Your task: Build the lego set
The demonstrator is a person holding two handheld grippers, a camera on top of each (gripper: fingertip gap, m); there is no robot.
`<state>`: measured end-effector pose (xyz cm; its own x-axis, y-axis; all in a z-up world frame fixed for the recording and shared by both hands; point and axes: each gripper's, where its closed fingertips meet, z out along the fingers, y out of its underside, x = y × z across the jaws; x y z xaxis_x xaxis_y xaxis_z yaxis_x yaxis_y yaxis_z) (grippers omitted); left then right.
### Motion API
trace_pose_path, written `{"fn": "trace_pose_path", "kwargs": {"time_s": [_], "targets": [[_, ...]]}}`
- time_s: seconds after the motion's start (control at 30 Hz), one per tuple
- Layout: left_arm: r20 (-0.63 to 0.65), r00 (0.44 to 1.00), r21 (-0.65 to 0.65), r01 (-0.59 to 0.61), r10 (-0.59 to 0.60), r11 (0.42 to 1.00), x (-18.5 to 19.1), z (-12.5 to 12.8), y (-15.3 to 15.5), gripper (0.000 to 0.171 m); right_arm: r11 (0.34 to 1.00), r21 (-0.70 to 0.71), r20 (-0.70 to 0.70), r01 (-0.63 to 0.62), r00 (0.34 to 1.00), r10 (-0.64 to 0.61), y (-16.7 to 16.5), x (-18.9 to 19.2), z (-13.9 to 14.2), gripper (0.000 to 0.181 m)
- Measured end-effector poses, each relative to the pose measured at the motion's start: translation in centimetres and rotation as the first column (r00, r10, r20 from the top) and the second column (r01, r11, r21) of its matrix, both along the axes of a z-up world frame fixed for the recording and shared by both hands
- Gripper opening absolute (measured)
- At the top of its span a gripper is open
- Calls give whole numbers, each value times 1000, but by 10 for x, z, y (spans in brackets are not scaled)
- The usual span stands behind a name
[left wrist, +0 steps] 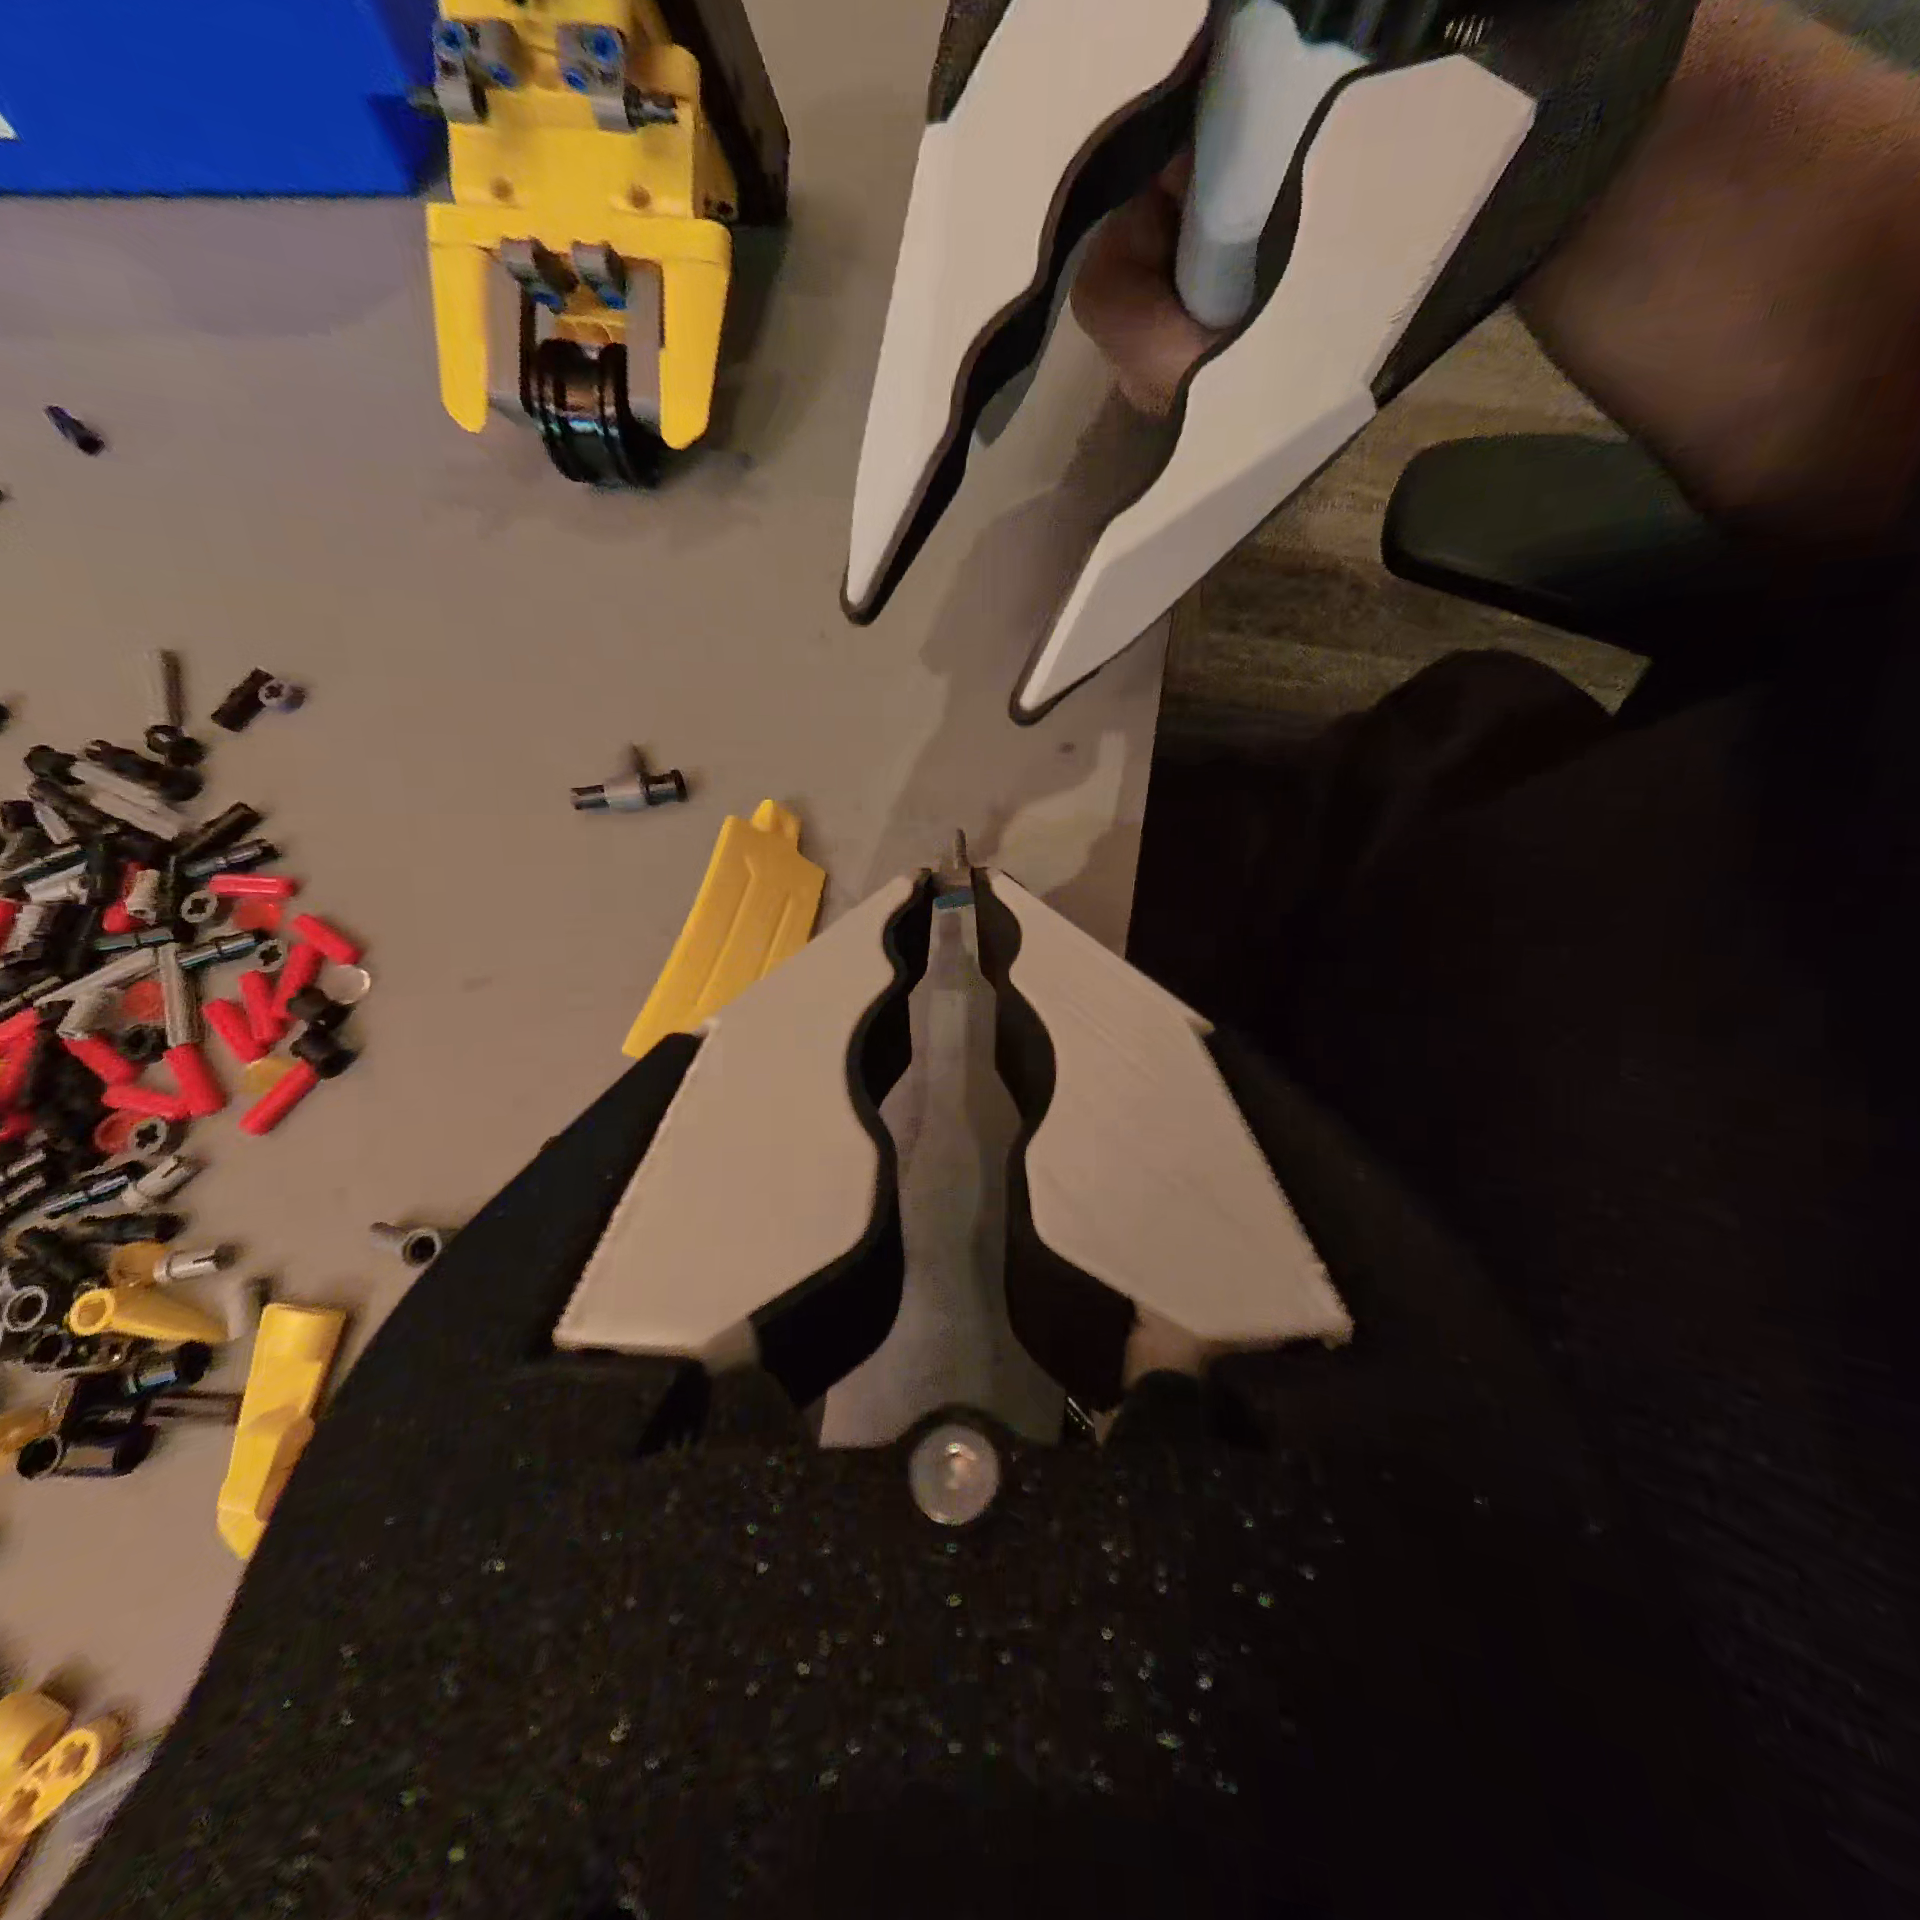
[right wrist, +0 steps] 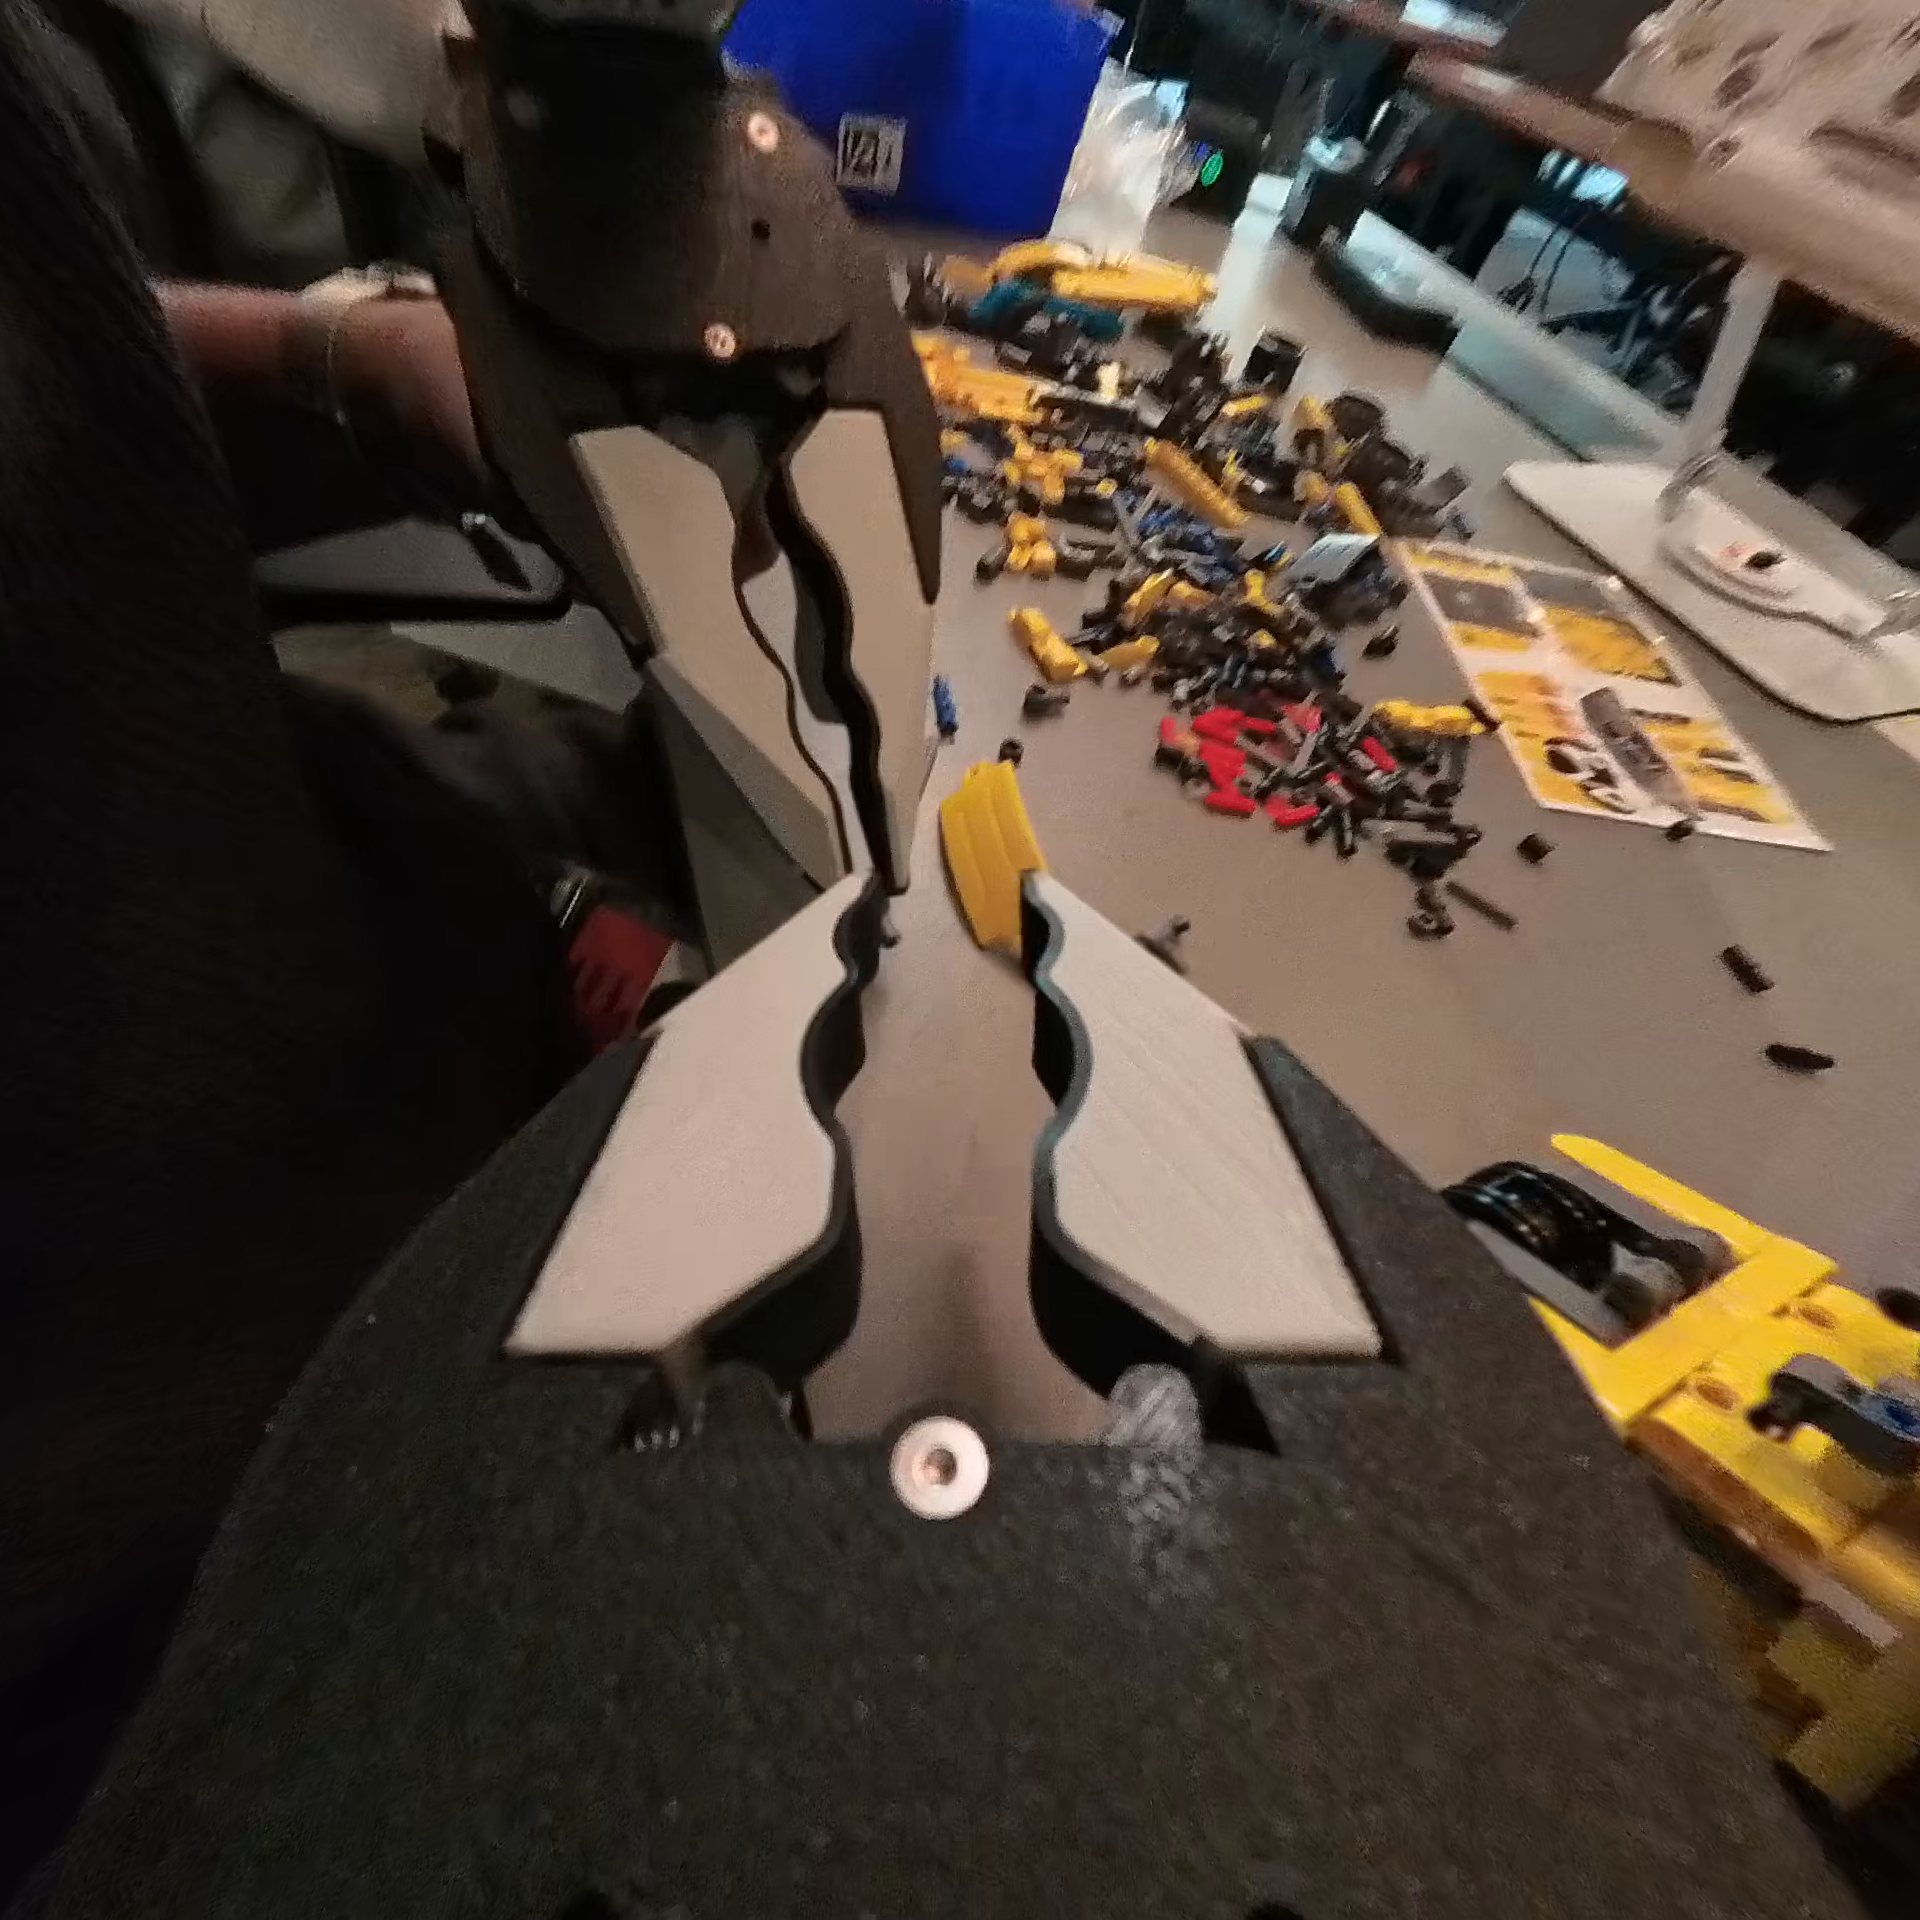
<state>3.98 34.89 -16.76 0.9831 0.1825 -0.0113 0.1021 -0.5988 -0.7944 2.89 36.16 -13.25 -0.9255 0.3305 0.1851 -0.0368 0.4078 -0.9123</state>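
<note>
My left gripper [left wrist: 954, 885] is shut on a small grey and blue pin [left wrist: 957, 857] that sticks out past its tips, near the table's right edge. My right gripper [left wrist: 951, 657] hovers just beyond it, open and empty, pointing back at the pin. In the right wrist view my right gripper [right wrist: 948, 885] is open. The left gripper [right wrist: 881, 878] comes down from above and holds the pin [right wrist: 889, 925] beside the right gripper's left fingertip. A yellow curved panel [left wrist: 743, 925] lies on the table just left of the left gripper; it also shows in the right wrist view [right wrist: 987, 857].
A yellow brick-built vehicle [left wrist: 582, 239] [right wrist: 1714, 1351] stands by a blue box [left wrist: 197, 94]. A pile of red, black and grey parts [left wrist: 135, 1018] [right wrist: 1299, 758] lies to the left. A grey connector [left wrist: 629, 792] lies loose. A printed sheet [right wrist: 1590, 686] and white stand base [right wrist: 1714, 582] lie beyond. The gap from one gripper's tips to the other's is roughly 4 centimeters. From either gripper's tips it is about 7 centimeters to the grey connector [left wrist: 629, 792].
</note>
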Motion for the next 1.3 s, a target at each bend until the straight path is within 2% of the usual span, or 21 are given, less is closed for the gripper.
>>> {"fn": "trace_pose_path", "kwargs": {"time_s": [0.27,0.43,0.6,0.73,0.8,1.03,1.3], "targets": [[1,1000,-61,28,-28,998,4,-10,1,8,974,195,72,-119,992,106,-10,6,-30,23],[5,1000,-81,31,-30,996,6,-12,-5,18,951,217,186,-222,965,183,-16,14,-42,21],[59,998,-4,-25,25,1000,1,-2,-26,20,933,222,270,-283,937,220,-22,21,-48,21],[63,995,31,-81,79,996,-5,3,-43,20,924,260,255,-279,943,213,-24,20,-53,16],[71,993,52,-93,89,994,-6,6,-47,20,924,264,242,-278,946,215,-25,19,-53,6],[60,981,42,-189,186,981,-23,4,-58,20,934,261,256,-244,950,176,-27,12,-53,6],[104,967,49,-239,233,970,-32,3,-61,20,946,265,243,-188,962,123,-27,3,-54,6]]}}
